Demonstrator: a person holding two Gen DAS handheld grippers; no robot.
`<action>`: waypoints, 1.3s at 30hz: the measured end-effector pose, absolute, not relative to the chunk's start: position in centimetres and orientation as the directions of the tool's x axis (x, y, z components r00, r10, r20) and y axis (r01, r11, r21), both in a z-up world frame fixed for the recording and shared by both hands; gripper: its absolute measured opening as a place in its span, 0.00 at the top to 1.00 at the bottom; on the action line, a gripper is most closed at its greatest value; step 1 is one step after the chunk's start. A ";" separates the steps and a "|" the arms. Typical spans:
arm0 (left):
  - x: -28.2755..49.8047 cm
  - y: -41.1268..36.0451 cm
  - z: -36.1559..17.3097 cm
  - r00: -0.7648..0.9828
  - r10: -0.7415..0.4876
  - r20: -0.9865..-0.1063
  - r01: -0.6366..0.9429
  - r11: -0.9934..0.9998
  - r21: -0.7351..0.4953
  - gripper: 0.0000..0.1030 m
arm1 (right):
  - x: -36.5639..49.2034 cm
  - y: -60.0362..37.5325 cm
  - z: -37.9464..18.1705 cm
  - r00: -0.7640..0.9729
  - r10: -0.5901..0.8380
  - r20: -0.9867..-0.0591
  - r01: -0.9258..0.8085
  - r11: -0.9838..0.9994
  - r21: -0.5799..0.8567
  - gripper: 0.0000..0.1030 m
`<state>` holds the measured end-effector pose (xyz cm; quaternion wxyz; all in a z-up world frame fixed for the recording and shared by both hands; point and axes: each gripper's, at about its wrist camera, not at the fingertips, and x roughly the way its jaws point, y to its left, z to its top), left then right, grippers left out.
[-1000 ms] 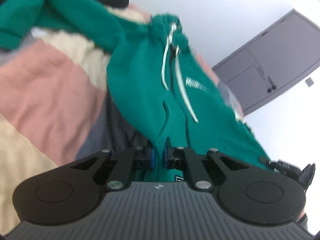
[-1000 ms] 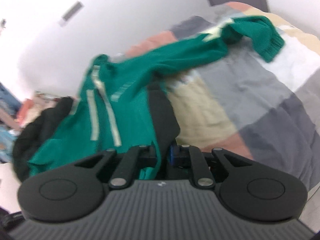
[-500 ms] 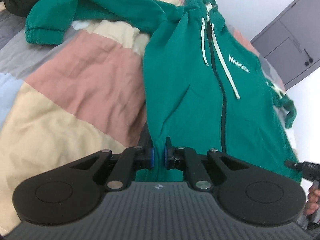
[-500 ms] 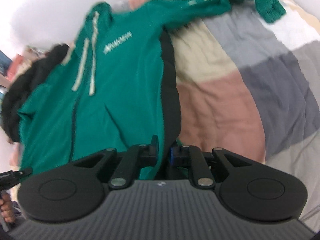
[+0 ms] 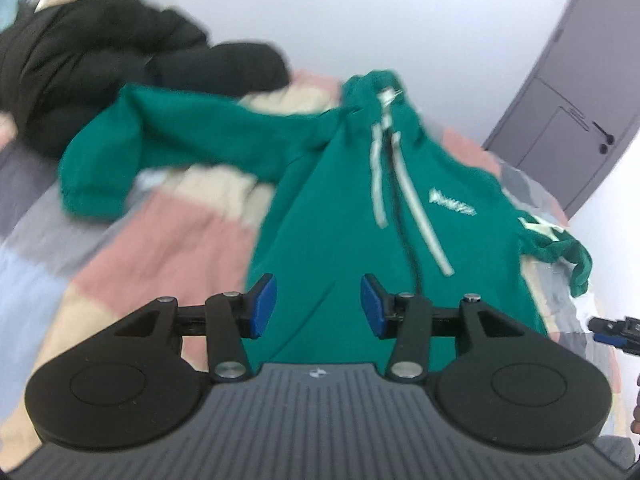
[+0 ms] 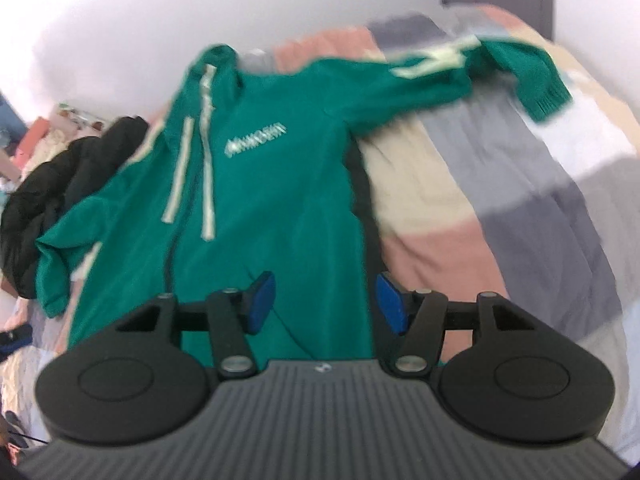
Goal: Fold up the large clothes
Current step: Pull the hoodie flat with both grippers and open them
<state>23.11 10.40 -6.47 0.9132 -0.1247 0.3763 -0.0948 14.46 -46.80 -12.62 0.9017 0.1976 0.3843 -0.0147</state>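
A green zip hoodie (image 5: pixel 360 216) with white drawstrings and a white chest logo lies face up and spread out on a patchwork bed cover, hood far from me and sleeves out to both sides; it also shows in the right wrist view (image 6: pixel 272 184). My left gripper (image 5: pixel 318 306) is open and empty above the hoodie's lower left part. My right gripper (image 6: pixel 326 304) is open and empty above the hoodie's lower right edge. The hem is hidden behind both gripper bodies.
The bed cover (image 5: pixel 160 248) has pink, beige, grey and blue patches (image 6: pixel 500 208). A black jacket (image 5: pixel 100 76) lies bunched at the head of the bed, past the hoodie's left sleeve (image 6: pixel 60 184). A grey door (image 5: pixel 568 120) stands at the far right.
Both grippers were shut on the hoodie's bottom edge and have opened and let it go. The hoodie has dropped flat onto the bed. Both grippers have pulled back a little.
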 end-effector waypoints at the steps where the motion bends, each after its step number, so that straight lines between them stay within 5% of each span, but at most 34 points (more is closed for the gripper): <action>1: 23.5 9.2 -6.3 0.705 -0.275 -0.653 0.097 0.950 -0.295 0.49 | 15.0 -46.1 -12.5 0.716 0.126 -0.687 0.165 0.926 0.341 0.42; 11: 26.7 -1.0 -6.4 0.721 -0.346 -0.600 0.246 0.938 -0.245 0.49 | 20.7 -40.2 -14.2 0.755 0.208 -0.621 0.057 0.923 0.379 0.44; 25: 32.9 -3.4 -17.1 0.716 -0.224 -0.661 0.237 0.969 -0.072 0.49 | 25.1 -38.0 -22.3 0.771 0.110 -0.627 0.033 0.977 0.212 0.44; 33: 35.9 -2.1 -21.3 0.655 -0.253 -0.712 0.214 0.966 -0.146 0.49 | 28.2 -39.0 -25.3 0.740 0.115 -0.663 0.068 0.967 0.244 0.45; 39: 35.5 -1.3 -21.6 0.662 -0.282 -0.694 0.204 0.959 -0.195 0.49 | 27.4 -40.4 -23.7 0.787 0.158 -0.596 0.063 0.941 0.334 0.44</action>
